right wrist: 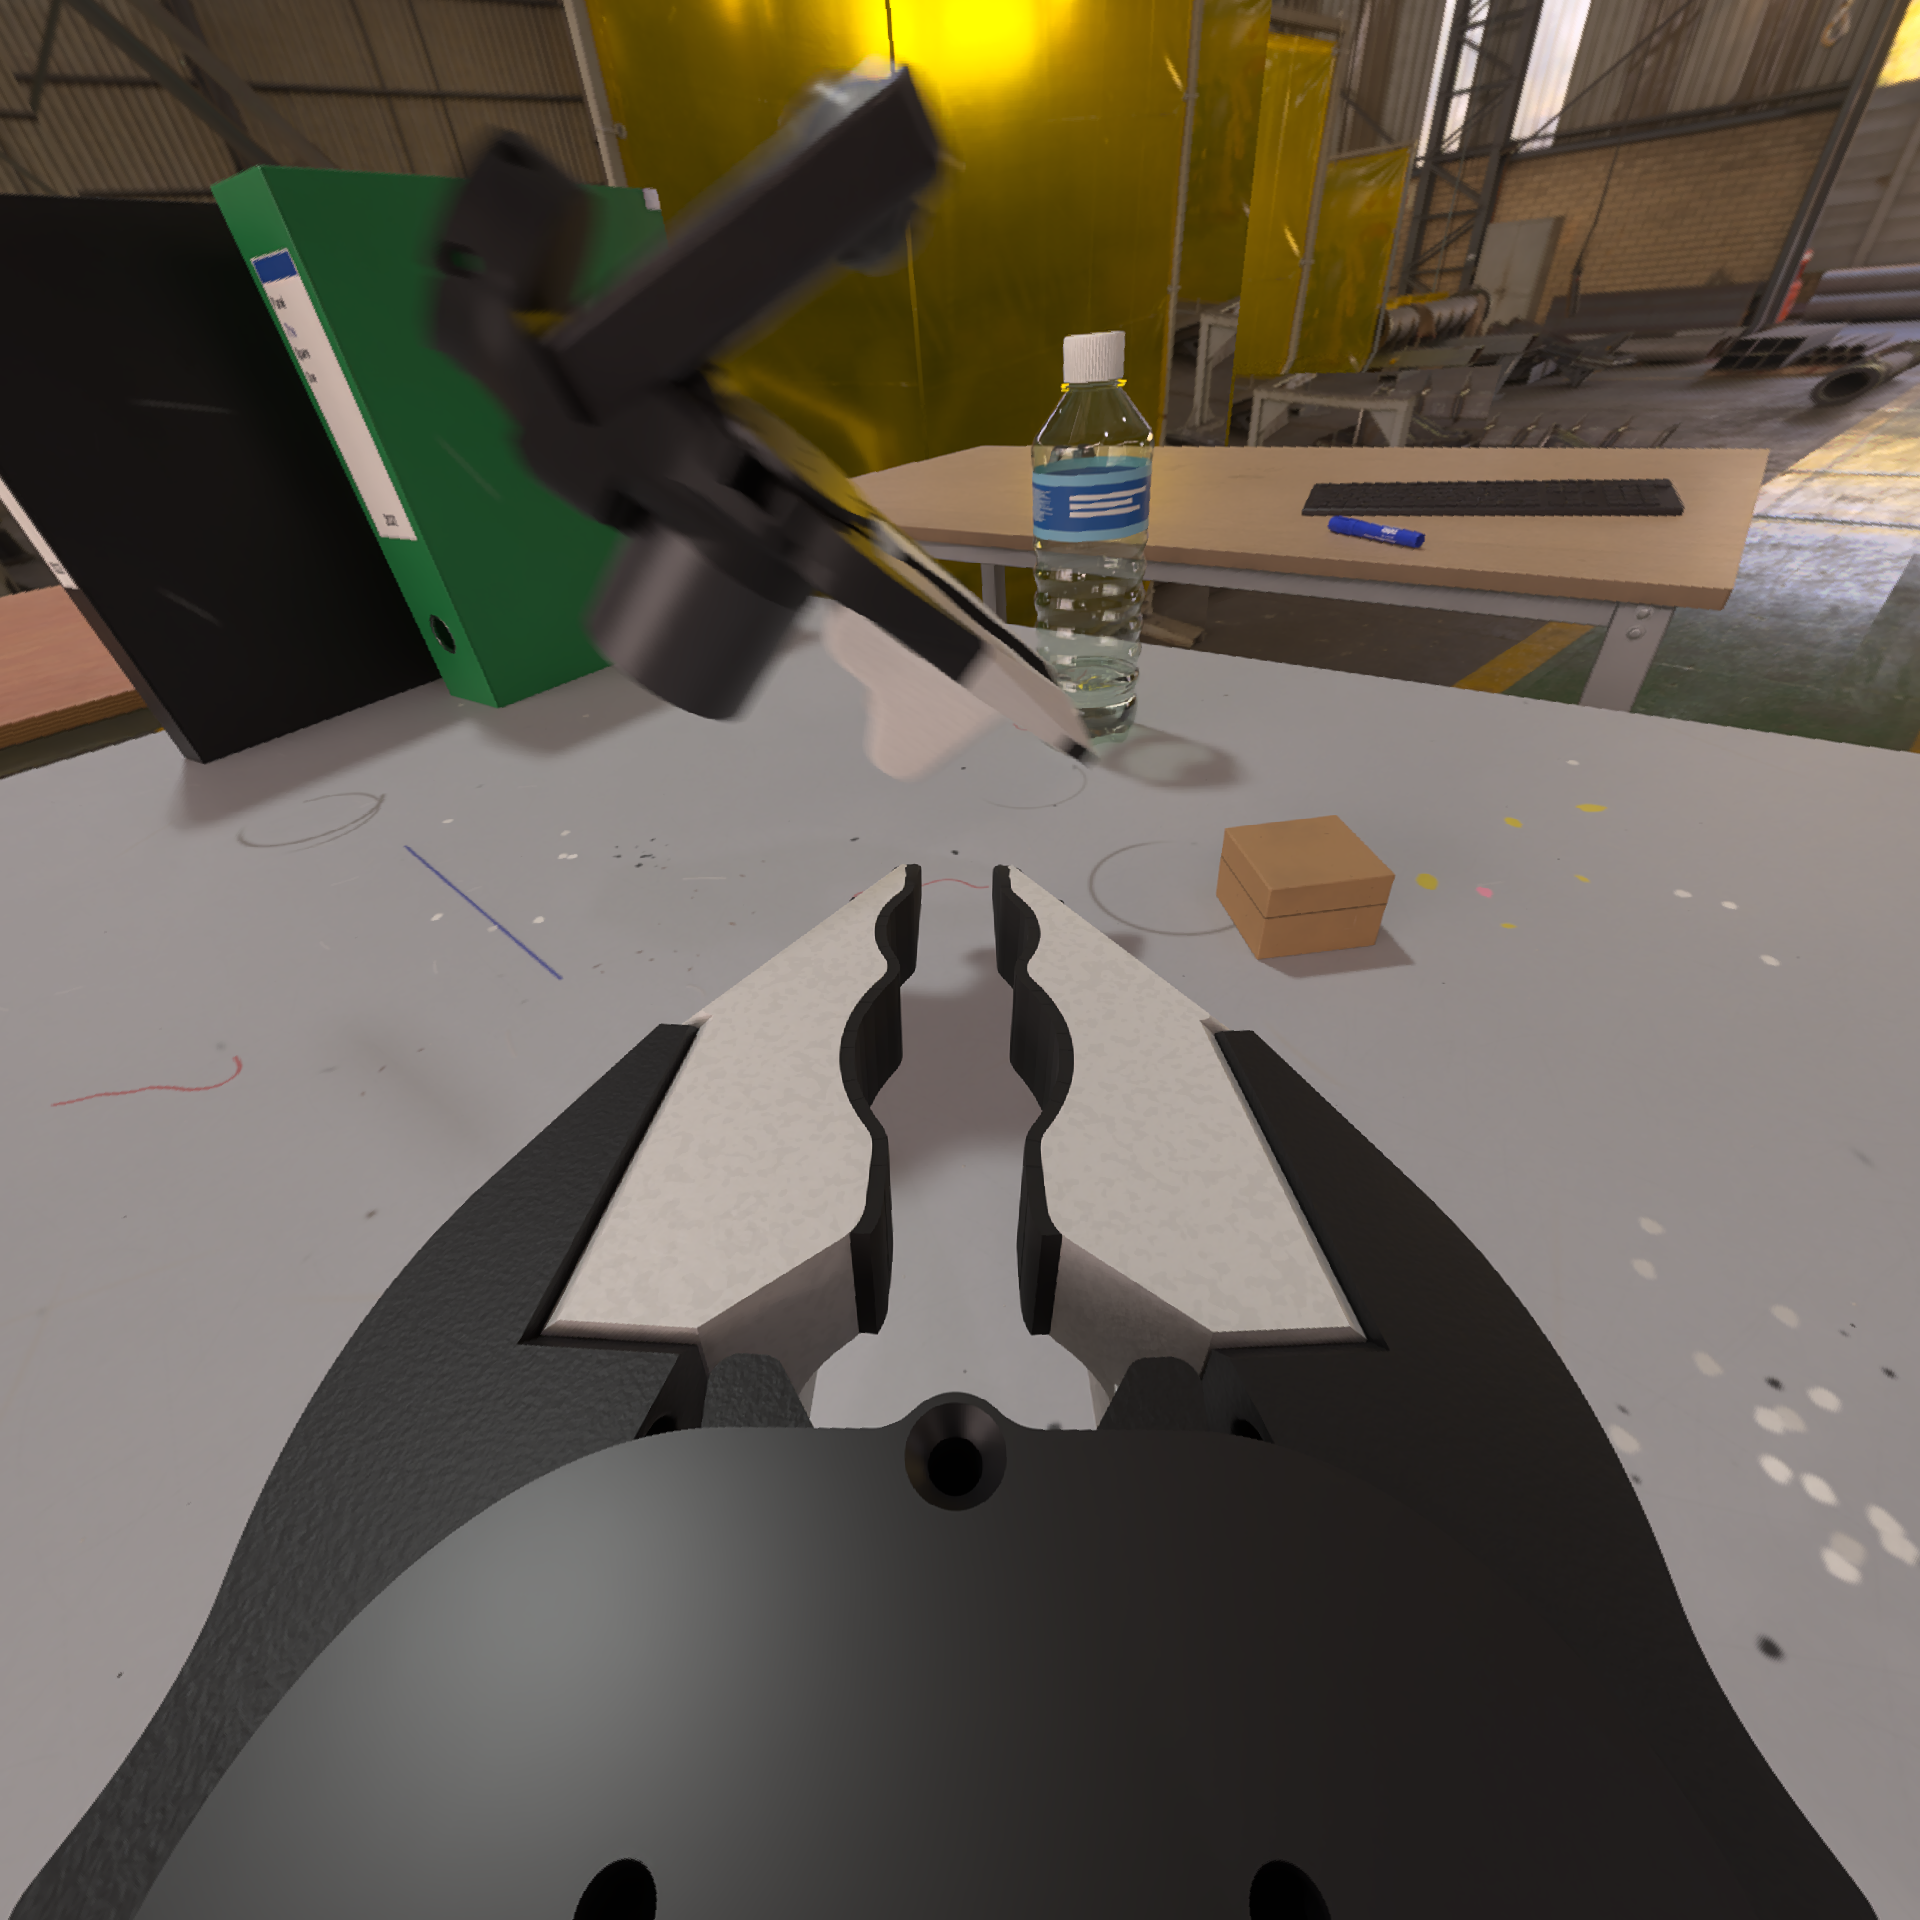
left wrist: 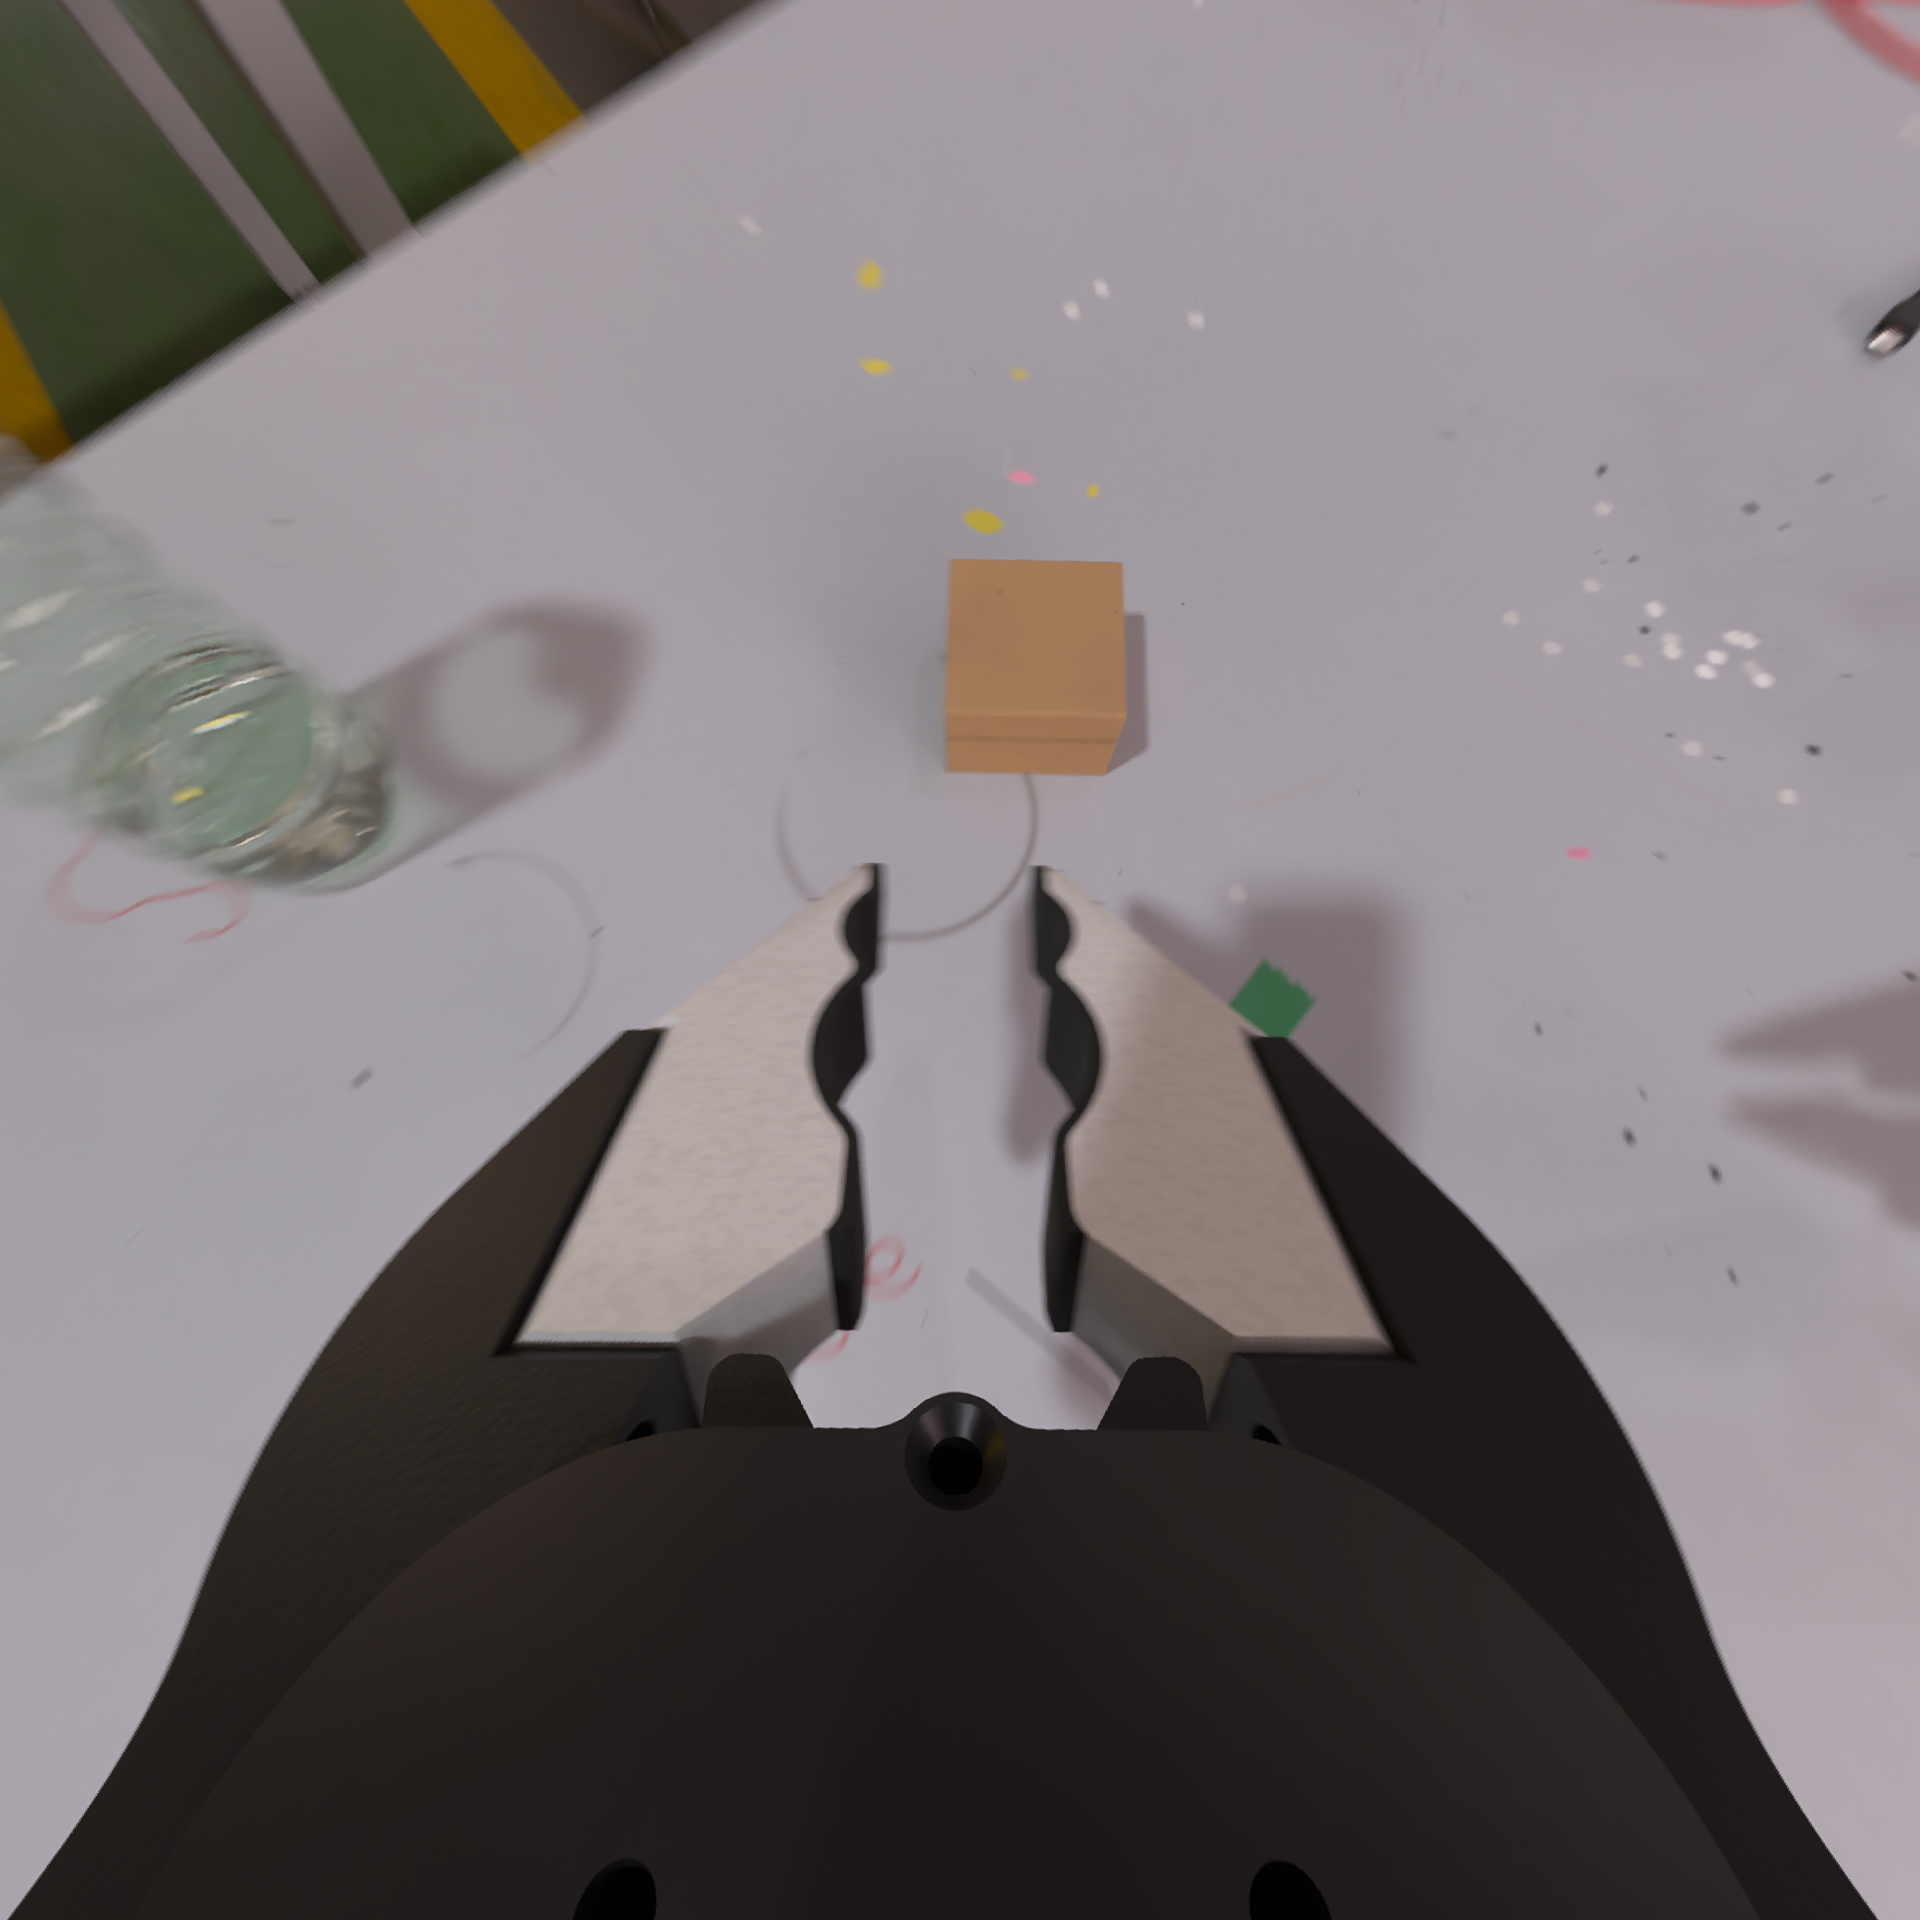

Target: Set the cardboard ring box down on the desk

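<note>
The cardboard ring box (left wrist: 1034, 665) is a small tan cube with its lid on. It stands upright on the grey desk (left wrist: 1351, 416), just beyond my left gripper (left wrist: 957, 873), which is open, empty and apart from the box. In the right wrist view the box (right wrist: 1304, 883) sits on the desk to the right of my right gripper (right wrist: 956, 871), which is open and empty above the desk. The left gripper (right wrist: 977, 748) also shows there, raised and tilted down, left of the box.
A clear water bottle (right wrist: 1091, 540) stands behind the box; it shows at the left in the left wrist view (left wrist: 197, 758). A green binder (right wrist: 447, 436) and a black folder (right wrist: 156, 468) lean at the back left. The desk edge (left wrist: 312, 291) runs at the upper left.
</note>
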Tool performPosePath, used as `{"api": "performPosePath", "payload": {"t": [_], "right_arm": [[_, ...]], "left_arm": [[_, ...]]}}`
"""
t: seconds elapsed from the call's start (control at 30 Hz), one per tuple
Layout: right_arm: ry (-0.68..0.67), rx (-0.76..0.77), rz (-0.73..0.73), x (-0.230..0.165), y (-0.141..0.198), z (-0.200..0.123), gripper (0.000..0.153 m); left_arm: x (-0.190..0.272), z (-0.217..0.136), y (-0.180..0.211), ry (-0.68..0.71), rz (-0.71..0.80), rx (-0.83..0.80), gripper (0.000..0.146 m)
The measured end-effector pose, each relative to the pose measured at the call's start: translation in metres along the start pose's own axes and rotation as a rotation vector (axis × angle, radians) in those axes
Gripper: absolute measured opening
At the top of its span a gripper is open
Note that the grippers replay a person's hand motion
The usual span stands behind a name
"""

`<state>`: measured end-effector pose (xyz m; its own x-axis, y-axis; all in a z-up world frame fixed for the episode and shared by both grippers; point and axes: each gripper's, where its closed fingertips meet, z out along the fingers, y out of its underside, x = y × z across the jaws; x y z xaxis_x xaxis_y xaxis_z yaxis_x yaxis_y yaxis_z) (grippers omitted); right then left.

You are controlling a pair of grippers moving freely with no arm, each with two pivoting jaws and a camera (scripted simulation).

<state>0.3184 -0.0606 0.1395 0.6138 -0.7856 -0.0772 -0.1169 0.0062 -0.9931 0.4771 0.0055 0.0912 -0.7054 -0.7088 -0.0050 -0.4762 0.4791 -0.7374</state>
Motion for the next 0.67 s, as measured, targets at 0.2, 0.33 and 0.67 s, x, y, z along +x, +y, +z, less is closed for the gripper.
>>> {"api": "performPosePath", "payload": {"t": [0.2,0.33,0.67], "right_arm": [[-0.009,-0.003,0.0,-0.003,0.001,0.001,0.013],[-0.025,0.005,0.015,-0.006,-0.002,0.001,0.013],[-0.029,-0.016,-0.01,-0.009,0.001,0.003,0.014]], "left_arm": [[-0.068,-0.162,0.015,-0.203,0.015,0.239,0.0],[-0.172,-0.251,0.083,-0.427,-0.079,0.079,0.006],[-0.24,-0.244,0.307,-0.252,-0.252,-0.507,0.068]]}}
